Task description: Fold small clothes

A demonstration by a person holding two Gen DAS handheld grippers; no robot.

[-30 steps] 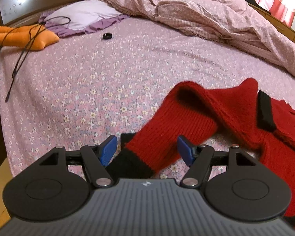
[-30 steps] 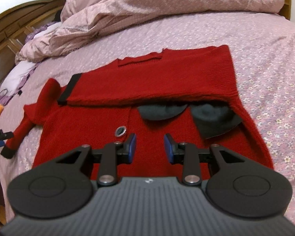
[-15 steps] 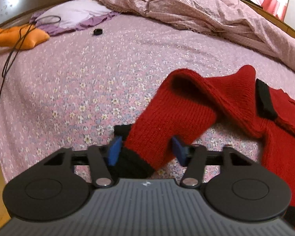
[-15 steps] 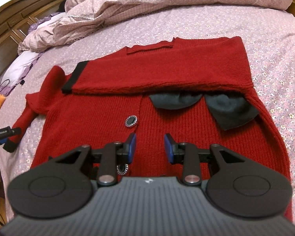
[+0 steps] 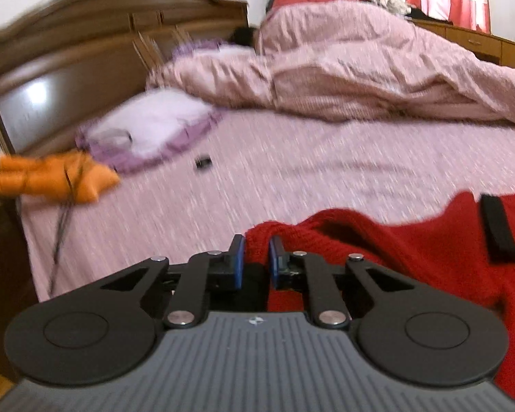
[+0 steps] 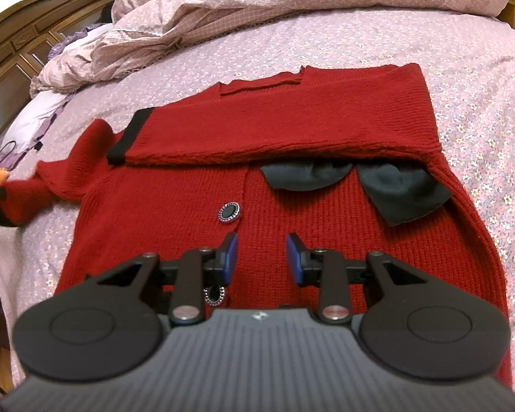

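Note:
A red knitted cardigan (image 6: 326, 213) with black cuffs and dark buttons lies flat on the flowered pink bed sheet (image 6: 446, 51). One sleeve is folded across its chest, with the black cuff (image 6: 128, 137) at the left. My left gripper (image 5: 256, 257) is shut on the cuff end of the other red sleeve (image 5: 377, 240) and holds it lifted off the bed; the view is motion-blurred. That sleeve also shows in the right wrist view (image 6: 27, 195) at the far left. My right gripper (image 6: 261, 257) is open and empty, hovering over the cardigan's lower front.
A crumpled pink duvet (image 5: 360, 68) lies across the far side of the bed. A lilac pillow (image 5: 147, 130), an orange plush toy (image 5: 48, 178) with a black cable, and a small black object (image 5: 203, 163) lie near the wooden headboard (image 5: 68, 68).
My left gripper has closed on the sleeve's cuff end and lifted it, swinging upward. My right gripper has drawn back slightly over the cardigan and stays open.

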